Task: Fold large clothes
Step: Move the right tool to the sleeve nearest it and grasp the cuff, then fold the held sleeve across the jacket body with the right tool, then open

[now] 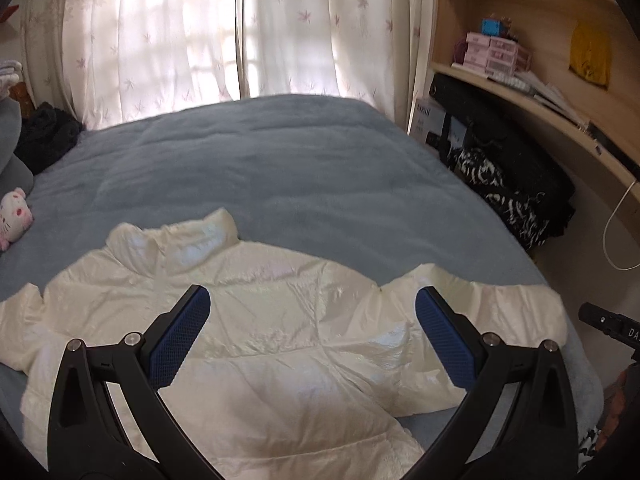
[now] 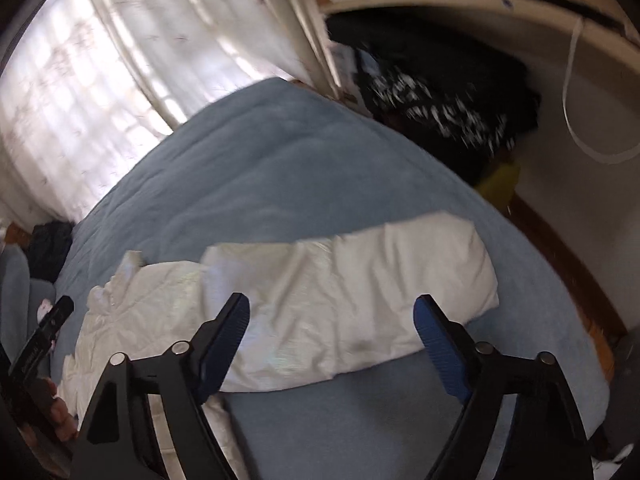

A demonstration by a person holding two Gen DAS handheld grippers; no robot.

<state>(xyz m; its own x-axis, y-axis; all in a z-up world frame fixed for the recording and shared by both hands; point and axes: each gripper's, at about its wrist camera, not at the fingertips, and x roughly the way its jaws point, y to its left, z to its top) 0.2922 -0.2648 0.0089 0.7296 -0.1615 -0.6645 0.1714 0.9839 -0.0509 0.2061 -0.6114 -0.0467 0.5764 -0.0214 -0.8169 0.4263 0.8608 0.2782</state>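
A shiny cream puffer jacket (image 1: 280, 320) lies spread flat on the blue bed cover (image 1: 280, 168), collar toward the far left and one sleeve stretched to the right. My left gripper (image 1: 312, 312) hovers open above the jacket's body, with nothing between its blue pads. In the right wrist view the stretched sleeve (image 2: 360, 296) lies across the cover, and my right gripper (image 2: 332, 316) hangs open above its near edge, not touching it. The left gripper's black body (image 2: 44, 336) and a hand show at the left edge there.
Sheer flowered curtains (image 1: 224, 32) hang behind the bed. A wooden shelf unit (image 1: 532, 52) with pink boxes stands on the right, dark bags and black-and-white cloth (image 1: 504, 184) beneath it. A pink plush toy (image 1: 12, 212) and dark clothing (image 1: 48, 136) lie at the bed's left.
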